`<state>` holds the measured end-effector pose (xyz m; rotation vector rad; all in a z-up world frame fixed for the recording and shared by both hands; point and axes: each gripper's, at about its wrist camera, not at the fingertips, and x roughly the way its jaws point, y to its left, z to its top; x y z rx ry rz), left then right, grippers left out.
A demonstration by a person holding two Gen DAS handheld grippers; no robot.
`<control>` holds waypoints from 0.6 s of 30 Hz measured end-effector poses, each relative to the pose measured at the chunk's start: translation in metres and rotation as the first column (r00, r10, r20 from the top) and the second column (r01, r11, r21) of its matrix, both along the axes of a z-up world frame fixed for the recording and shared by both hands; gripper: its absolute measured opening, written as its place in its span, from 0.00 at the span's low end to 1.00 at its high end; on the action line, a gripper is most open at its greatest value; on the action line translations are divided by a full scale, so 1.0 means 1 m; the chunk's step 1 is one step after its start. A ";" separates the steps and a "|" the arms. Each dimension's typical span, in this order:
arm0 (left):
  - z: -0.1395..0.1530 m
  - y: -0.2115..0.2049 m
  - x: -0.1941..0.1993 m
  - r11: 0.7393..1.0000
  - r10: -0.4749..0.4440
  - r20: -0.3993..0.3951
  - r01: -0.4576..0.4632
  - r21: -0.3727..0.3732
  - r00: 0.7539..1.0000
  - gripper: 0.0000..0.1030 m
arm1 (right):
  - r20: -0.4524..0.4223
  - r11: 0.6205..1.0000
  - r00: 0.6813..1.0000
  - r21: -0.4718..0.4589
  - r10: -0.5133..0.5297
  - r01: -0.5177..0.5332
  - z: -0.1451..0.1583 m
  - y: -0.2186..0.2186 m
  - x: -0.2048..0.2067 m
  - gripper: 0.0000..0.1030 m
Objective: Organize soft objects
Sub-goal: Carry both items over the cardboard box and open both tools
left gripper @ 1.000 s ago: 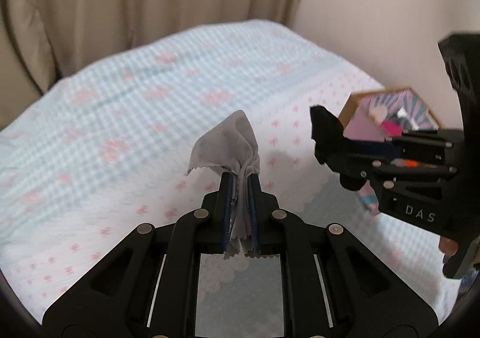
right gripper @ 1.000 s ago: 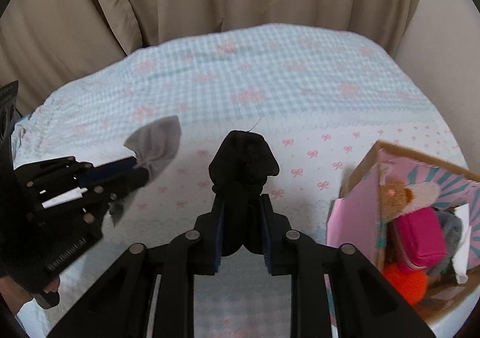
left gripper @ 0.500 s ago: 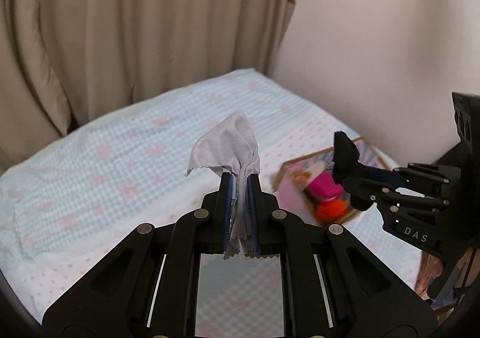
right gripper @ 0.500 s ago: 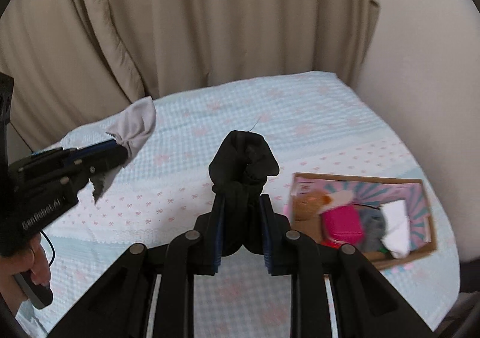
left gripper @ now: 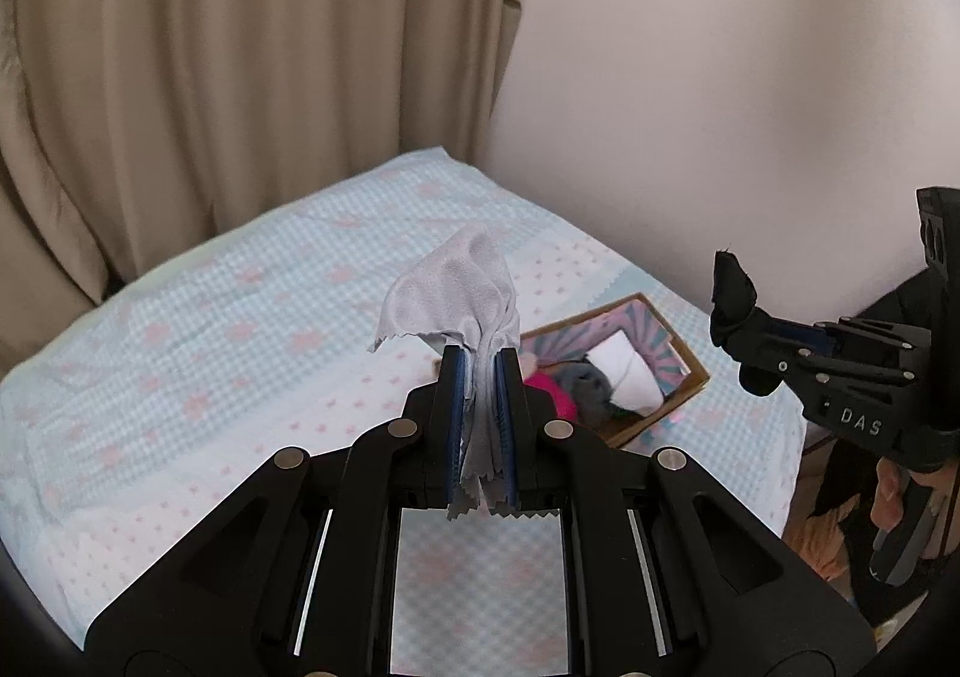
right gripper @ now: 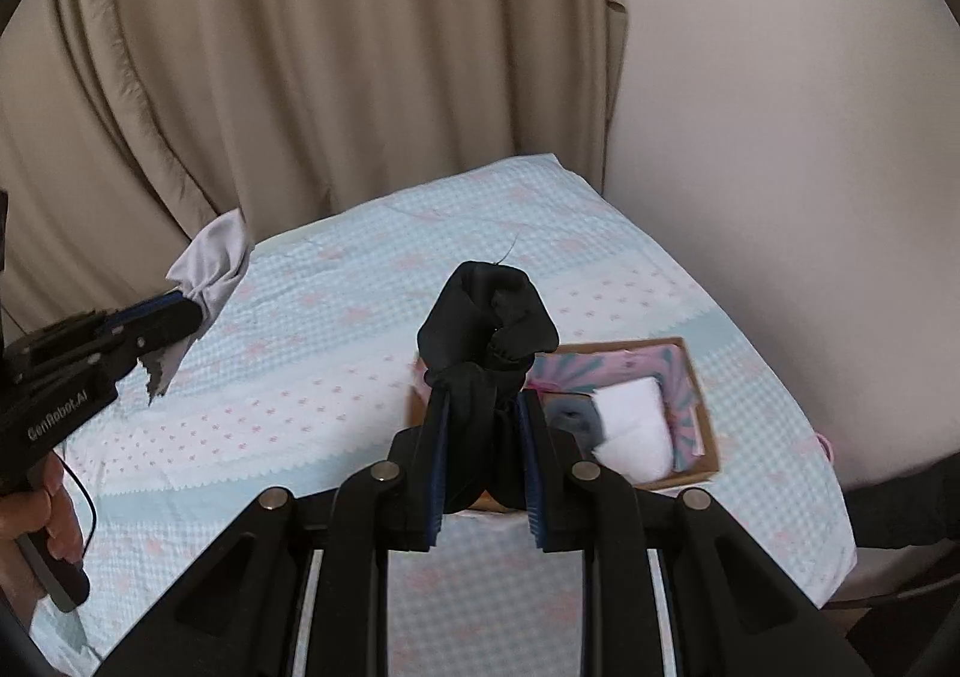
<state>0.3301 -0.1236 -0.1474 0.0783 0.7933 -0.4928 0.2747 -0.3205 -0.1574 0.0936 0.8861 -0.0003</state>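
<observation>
Left gripper [left gripper: 478, 371]: clenched on grey cloth [left gripper: 456, 287], held above the bed [left gripper: 240, 353].
Right gripper [right gripper: 482, 407]: clenched on black cloth [right gripper: 486, 329].
Box [right gripper: 699, 407]: on bed, open; 3 o'clock of right fingertips, 2 o'clock of left.
Nearer hand: right, judged.
Box long axis: about 10-to-4 o'clock, right view.

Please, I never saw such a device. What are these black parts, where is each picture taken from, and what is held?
No robot here: a person carries two hand-held tools with two fingers each. A camera on each tool looks along its fingers, one picture per tool. The left gripper is shut on a grey cloth. The right gripper is shut on a black cloth. Below is a bed with a checked cover. On it stands a cardboard box with soft things inside, among them a white roll.
</observation>
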 end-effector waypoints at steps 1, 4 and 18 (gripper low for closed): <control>-0.003 -0.011 0.000 1.000 0.010 -0.012 -0.010 0.001 1.000 0.09 | -0.012 1.000 1.000 0.008 0.005 -0.005 0.000 -0.009 0.001 0.19; -0.014 -0.036 0.001 0.999 0.043 -0.046 -0.042 0.015 0.998 0.09 | -0.040 1.000 0.999 0.014 0.027 -0.026 -0.005 -0.034 0.008 0.19; -0.127 -0.123 0.051 0.979 0.205 -0.250 -0.194 0.068 0.946 0.09 | -0.217 0.985 0.965 0.115 0.148 -0.125 -0.090 -0.117 0.082 0.19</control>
